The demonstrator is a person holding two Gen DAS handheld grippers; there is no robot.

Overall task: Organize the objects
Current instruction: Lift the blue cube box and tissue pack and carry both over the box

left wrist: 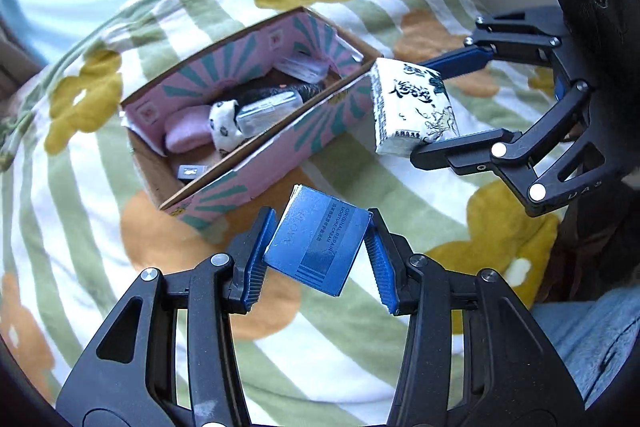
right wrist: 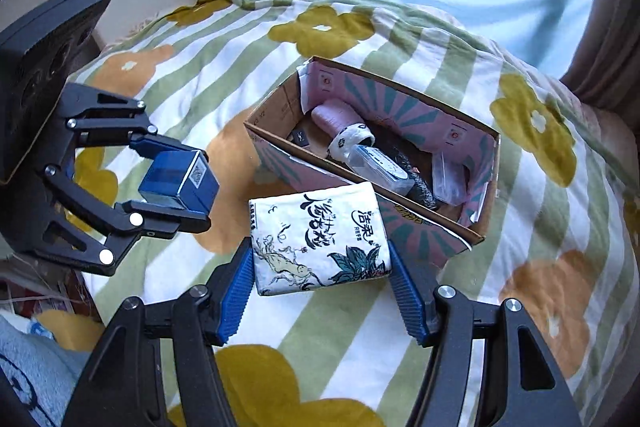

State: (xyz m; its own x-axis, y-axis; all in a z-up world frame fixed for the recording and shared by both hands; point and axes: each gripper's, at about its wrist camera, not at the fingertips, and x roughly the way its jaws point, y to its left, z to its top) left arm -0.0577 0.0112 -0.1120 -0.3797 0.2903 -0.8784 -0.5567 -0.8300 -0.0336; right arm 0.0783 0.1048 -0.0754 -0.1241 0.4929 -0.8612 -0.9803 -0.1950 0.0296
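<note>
The left hand-held gripper [left wrist: 318, 251] was clenched on a small blue cream box [left wrist: 318, 247], its ribbed blue pads pressing the box's two sides and holding it tilted above the bed. The right hand-held gripper [right wrist: 322, 267] grasped a white tissue pack [right wrist: 320, 239] printed with black calligraphy and a floral drawing, pinched between its own blue pads. Both items hung in the air just beside an open pink cardboard box [left wrist: 276, 143] patterned with teal rays, which sat on a blanket [right wrist: 400, 347] of green and white stripes with mustard and orange flowers. From the left wrist view, the tissue pack hovered near the box's right end. Inside the box lay a pink roll [right wrist: 334, 117], a white item with dark spots [left wrist: 226, 123], a clear plastic case [right wrist: 380, 167], a dark bundle beneath it and a small dark card [left wrist: 190, 171].
</note>
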